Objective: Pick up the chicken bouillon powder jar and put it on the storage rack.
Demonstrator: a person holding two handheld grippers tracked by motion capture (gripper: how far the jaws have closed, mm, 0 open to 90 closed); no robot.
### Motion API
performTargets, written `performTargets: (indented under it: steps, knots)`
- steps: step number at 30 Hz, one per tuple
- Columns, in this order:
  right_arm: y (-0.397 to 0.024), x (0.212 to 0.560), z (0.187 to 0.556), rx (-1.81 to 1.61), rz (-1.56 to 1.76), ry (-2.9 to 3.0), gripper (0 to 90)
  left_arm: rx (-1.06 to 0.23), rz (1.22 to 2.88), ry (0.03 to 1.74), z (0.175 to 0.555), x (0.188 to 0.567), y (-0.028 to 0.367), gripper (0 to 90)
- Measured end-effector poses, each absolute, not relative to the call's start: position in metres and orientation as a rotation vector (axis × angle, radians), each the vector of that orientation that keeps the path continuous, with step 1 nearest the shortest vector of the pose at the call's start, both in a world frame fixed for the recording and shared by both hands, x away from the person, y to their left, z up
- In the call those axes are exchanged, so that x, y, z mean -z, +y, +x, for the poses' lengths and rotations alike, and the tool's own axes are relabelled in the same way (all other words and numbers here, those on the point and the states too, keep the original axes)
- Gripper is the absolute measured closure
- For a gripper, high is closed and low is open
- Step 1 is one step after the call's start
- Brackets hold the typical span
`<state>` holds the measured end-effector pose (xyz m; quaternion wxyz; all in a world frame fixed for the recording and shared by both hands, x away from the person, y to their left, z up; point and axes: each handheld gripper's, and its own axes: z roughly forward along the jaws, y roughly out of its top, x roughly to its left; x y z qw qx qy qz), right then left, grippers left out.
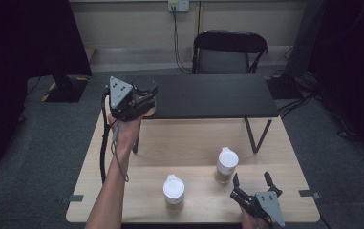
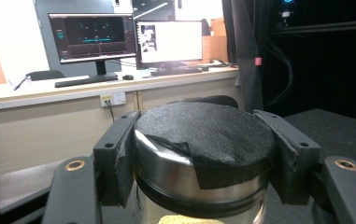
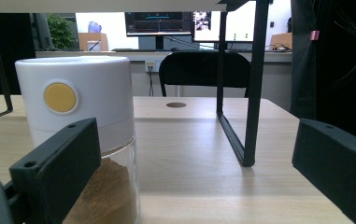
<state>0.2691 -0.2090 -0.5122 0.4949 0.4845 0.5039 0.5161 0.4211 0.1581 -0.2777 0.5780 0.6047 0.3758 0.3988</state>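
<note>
A table (image 1: 198,148) carries a raised shelf (image 1: 208,95) along its far half. The left gripper (image 1: 144,98) holds a jar (image 2: 203,158) at the shelf's left end. Two more jars stand on the table in front of the shelf — one (image 1: 174,190) near the middle, another (image 1: 226,165) to its right. The right gripper (image 1: 252,183) sits just right of that jar, at the near edge. A chair (image 1: 227,52) stands behind the table.

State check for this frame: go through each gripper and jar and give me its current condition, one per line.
left gripper: shut on the black-lidded jar, raised by the shelf's left end
black-lidded jar: gripped at the lid, lid on
right gripper: open, holding nothing
right white-lidded jar: upright on the table, lid on, brown powder inside
left white-lidded jar: upright, lid on
black shelf: standing on the table
</note>
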Motion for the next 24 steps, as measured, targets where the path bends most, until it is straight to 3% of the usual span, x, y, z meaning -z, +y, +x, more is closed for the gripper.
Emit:
performTargets:
  steps: [24]
  knots:
    - [-0.209,0.512,0.269,-1.26,1.17,1.23,0.6,-0.885,1.418,0.912,0.438,0.287,0.148,34.8]
